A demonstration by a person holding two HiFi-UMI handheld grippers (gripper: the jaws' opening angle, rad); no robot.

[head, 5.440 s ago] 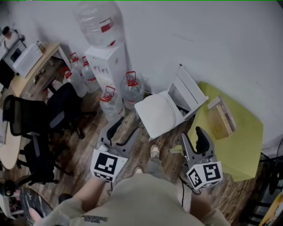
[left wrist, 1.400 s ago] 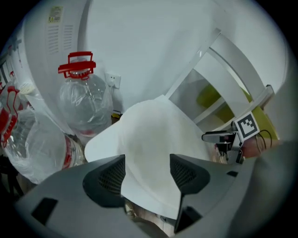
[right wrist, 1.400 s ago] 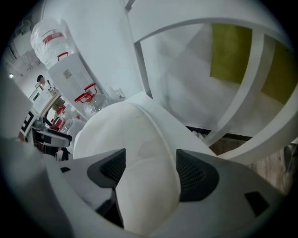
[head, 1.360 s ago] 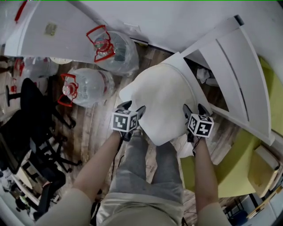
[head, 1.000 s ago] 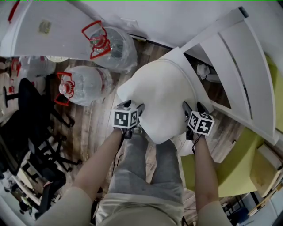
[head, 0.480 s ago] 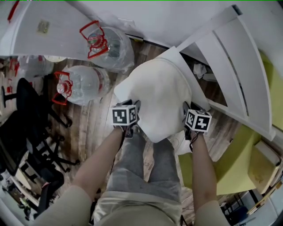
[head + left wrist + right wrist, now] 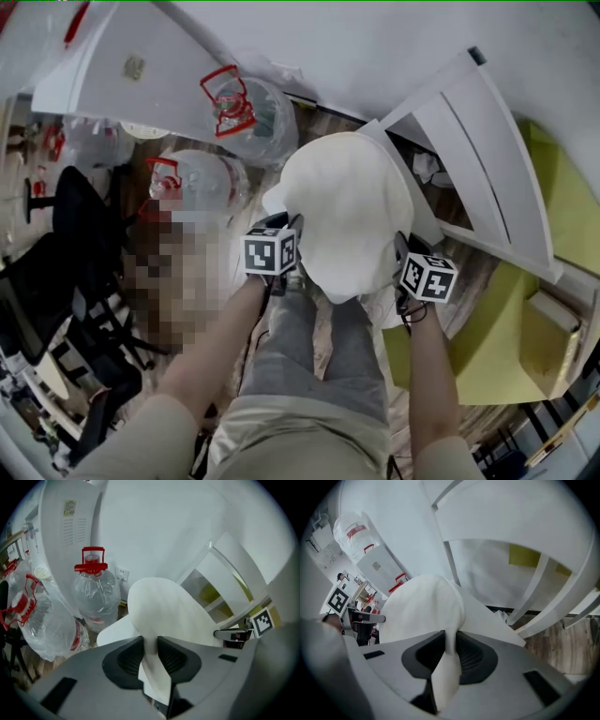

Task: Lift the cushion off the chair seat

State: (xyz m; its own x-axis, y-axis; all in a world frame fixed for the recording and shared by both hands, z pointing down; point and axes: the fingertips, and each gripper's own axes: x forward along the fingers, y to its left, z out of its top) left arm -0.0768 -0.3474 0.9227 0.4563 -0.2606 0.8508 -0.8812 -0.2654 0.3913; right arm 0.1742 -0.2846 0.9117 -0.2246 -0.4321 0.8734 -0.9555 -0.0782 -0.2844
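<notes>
Room: wooden floor (image 7: 473, 267), water jugs (image 7: 239, 117) upper left, white chair (image 7: 478, 159) upper right.
Left claw (image 7: 151, 656): your jaws have just been closing and now pinch the cushion's (image 7: 345, 220) near-left edge.
Right claw (image 7: 451, 656): likewise, clamped on the near-right edge.
Cushion: centre frame, bowed, near end up off the chair seat (image 7: 112, 627).
Remaining: grip looks done; raise it until the far edge clears too.

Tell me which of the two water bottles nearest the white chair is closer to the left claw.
The bottle lower in the head view; the other bottle stands farther from the left claw, by the wall.
</notes>
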